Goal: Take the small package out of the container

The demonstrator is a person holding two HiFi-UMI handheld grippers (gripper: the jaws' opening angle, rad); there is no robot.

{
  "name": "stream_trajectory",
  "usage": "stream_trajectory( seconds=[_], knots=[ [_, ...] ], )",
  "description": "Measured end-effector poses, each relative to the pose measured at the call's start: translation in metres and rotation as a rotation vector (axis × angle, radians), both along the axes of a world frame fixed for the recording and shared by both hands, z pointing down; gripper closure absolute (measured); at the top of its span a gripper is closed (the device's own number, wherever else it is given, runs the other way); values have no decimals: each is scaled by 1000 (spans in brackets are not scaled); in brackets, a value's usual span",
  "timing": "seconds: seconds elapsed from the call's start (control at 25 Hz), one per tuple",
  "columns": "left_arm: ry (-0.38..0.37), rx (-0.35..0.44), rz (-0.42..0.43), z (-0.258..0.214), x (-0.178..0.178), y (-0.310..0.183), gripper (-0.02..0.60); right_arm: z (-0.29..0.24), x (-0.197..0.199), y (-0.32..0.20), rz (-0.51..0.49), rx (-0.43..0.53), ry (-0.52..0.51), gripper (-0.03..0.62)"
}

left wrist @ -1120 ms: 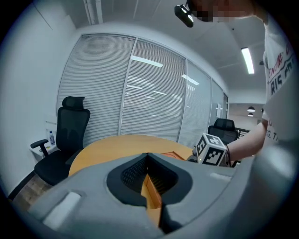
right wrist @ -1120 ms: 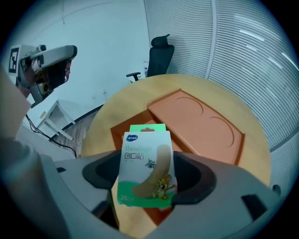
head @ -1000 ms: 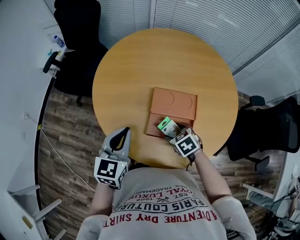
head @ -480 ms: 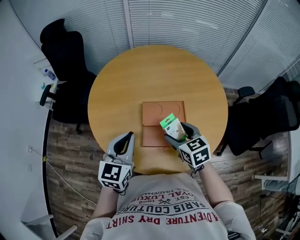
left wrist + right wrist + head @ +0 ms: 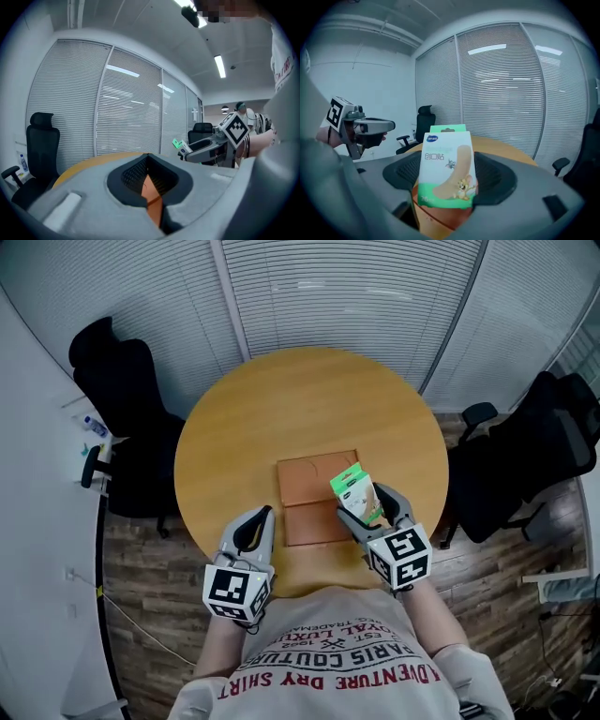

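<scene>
Right tongs [image 5: 367, 509] aloft, gripping small package [image 5: 355, 493].

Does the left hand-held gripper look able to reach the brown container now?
Probably yes: the container lies just ahead of the left hand-held gripper, with only bare table between; the right hand-held gripper holds the package above its right side.

The package [image 5: 447, 166] was white with green top and bottom bands, printed with a tan strip and a cartoon mouse. The container [image 5: 305, 486] was reddish brown, and the surface [image 5: 281, 418] light tan wood. The left gripper [image 5: 262, 516] and right gripper [image 5: 370, 510] were grey and black, with black-and-white square markers.
</scene>
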State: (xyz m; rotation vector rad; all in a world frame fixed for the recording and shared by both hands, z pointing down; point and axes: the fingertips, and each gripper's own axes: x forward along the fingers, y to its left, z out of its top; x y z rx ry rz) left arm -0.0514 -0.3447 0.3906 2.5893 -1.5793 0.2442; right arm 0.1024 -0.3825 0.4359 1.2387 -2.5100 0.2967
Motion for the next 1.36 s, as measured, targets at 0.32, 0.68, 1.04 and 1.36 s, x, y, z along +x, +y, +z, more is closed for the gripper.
stream_trajectory(
  seconds=[0.32,0.68,1.04,1.36],
  knots=[
    [7,2,11,0,5,-1,572,-4,2,1,15,28,5,237],
    [8,3,-3,-1,9,-2,572,-12,0,3,-1,48,-14,237],
    [5,7,-4,-2,11,-1,572,-11,2,2,-3,51,-17,237],
    [2,5,-8,-1,19,-2,572,-10,13,0,14,37,-37,237]
  ],
)
